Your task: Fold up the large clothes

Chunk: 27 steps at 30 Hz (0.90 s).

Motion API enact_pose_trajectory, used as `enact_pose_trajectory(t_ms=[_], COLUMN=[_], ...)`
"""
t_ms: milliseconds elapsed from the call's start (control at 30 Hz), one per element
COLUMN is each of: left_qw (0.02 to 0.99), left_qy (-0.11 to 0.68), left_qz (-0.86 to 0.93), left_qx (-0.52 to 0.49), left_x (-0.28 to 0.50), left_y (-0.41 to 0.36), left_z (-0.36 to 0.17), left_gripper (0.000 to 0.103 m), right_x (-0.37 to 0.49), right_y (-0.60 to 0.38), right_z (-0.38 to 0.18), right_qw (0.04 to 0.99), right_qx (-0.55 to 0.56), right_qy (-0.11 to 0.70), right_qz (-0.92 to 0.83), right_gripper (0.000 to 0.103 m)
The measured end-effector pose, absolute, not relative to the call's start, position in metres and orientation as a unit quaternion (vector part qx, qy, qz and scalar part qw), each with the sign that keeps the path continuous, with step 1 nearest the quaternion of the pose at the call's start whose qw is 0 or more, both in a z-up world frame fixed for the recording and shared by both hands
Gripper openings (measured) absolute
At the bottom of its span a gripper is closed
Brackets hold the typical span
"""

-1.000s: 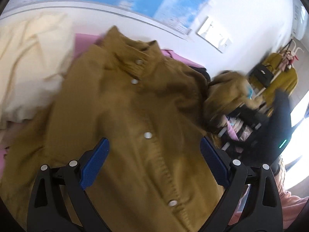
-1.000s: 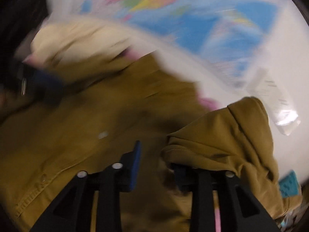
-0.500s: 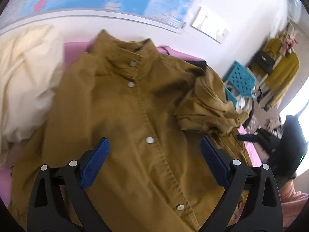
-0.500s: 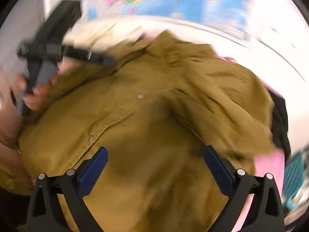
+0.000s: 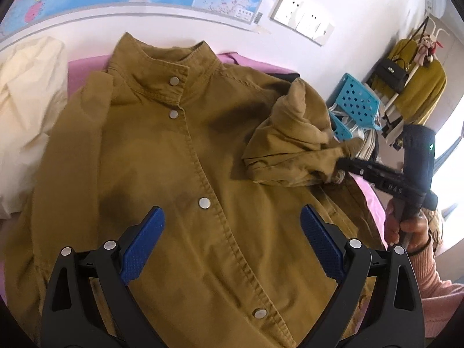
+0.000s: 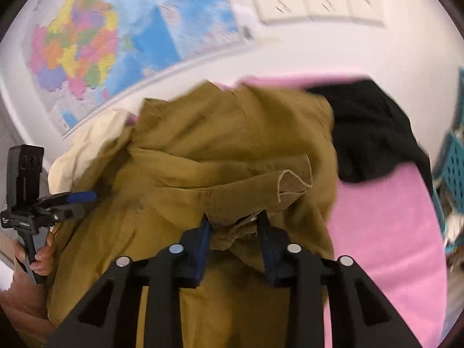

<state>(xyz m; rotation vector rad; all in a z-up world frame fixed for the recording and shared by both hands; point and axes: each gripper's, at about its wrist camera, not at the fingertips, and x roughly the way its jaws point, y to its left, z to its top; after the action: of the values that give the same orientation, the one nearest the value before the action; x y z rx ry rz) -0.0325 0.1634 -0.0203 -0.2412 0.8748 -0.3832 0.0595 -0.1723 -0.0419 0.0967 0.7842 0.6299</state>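
Your right gripper has re-closed on the sleeve it had dropped half a second ago, so the fold across the chest can resume. Your left gripper hangs wide open (gripping nothing) over the jacket, spread buttoned on the pink bed; the bunched sleeve lies at two o'clock.

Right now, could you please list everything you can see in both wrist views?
jacket: one, mustard brown, spread front-up on the bed, its sleeve bunched and lifted
bed sheet: one, pink, under the jacket
cream garment: one, left of the jacket
black garment: one, beyond the jacket's shoulder
wall map: one, multicoloured, on the wall
sockets: one white row, on the wall
basket: one, turquoise, beside the bed
left gripper: open, above the jacket front
right gripper: shut on the sleeve
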Motion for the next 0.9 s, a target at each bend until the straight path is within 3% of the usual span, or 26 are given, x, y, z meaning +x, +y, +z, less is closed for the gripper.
enact_pose_trajectory(t_ms=[233,433,533,600,900], left_qw=[0.890,0.907,0.911,0.913,0.911], left_qy=[0.385,0.319,0.307,0.302,0.311], left_qz=[-0.205,-0.226,-0.220,-0.212,-0.234], left_qx=[-0.133,-0.158,-0.167,-0.173,-0.137], left_x=[-0.048,-0.072,-0.081,-0.083,-0.075], left_y=[0.183,0.206,0.215,0.223,0.206], left_z=[-0.003,0.024,0.032,0.033,0.020], left_gripper=[0.093,0.097,0.098,0.098,0.098], right_x=[0.020,0.030,0.033,0.029,0.038], right_y=[-0.101,-0.026,-0.010,-0.010,-0.052], right_z=[0.037,0.044,0.035,0.036,0.067], right_qw=[0.878,0.815,0.784,0.768,0.750], right_qx=[-0.074,-0.087,-0.075,-0.053,0.043], right_qy=[0.265,0.282,0.307,0.311,0.290], right_qz=[0.392,0.499,0.535,0.557,0.594], right_gripper=[0.025,0.028,0.042,0.068,0.071])
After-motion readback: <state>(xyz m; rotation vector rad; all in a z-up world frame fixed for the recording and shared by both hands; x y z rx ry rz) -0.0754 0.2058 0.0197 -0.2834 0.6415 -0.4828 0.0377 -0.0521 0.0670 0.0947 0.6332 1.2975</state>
